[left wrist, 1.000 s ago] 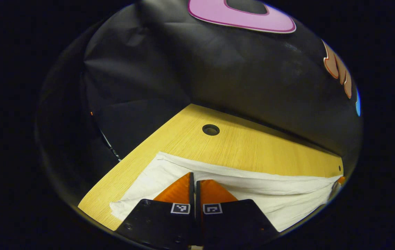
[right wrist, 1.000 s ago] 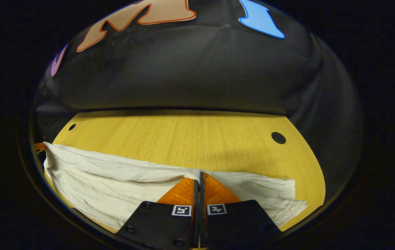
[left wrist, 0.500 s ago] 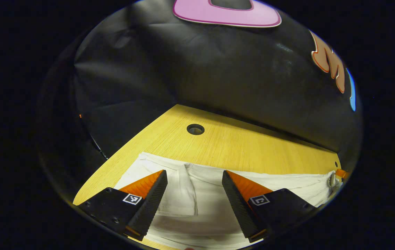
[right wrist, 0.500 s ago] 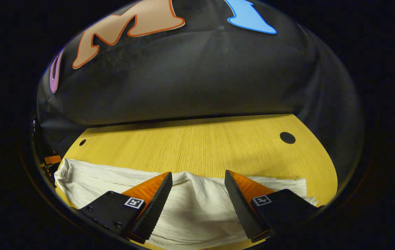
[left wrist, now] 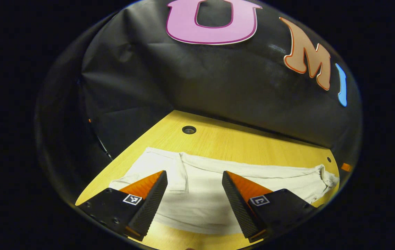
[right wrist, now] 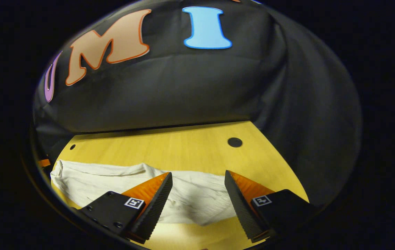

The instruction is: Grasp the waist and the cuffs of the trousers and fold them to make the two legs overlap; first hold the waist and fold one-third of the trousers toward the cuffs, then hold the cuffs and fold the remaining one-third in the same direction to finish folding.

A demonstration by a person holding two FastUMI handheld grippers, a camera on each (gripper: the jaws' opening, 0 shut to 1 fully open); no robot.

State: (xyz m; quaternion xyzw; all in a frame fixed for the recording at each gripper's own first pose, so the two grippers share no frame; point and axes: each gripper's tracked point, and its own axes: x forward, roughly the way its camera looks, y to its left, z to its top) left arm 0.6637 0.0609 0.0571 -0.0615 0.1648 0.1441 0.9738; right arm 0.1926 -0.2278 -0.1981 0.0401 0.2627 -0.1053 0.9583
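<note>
I am holding my left tool [left wrist: 194, 194] and right tool [right wrist: 197, 194] with fingers apart, gripping nothing, above the trousers [left wrist: 218, 184] lying lengthwise folded across the lower frame on the counter [left wrist: 246, 146]; next I am judging the waist needs pinching for the one-third fold

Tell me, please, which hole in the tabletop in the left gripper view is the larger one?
The round hole near the table's far left corner; the other hole, at the right beyond the trousers, is a small dot.

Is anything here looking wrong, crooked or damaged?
Nothing stands out. The white trousers lie flat as a long strip on the wooden table, lightly wrinkled. Left gripper and right gripper are open above them.
</note>
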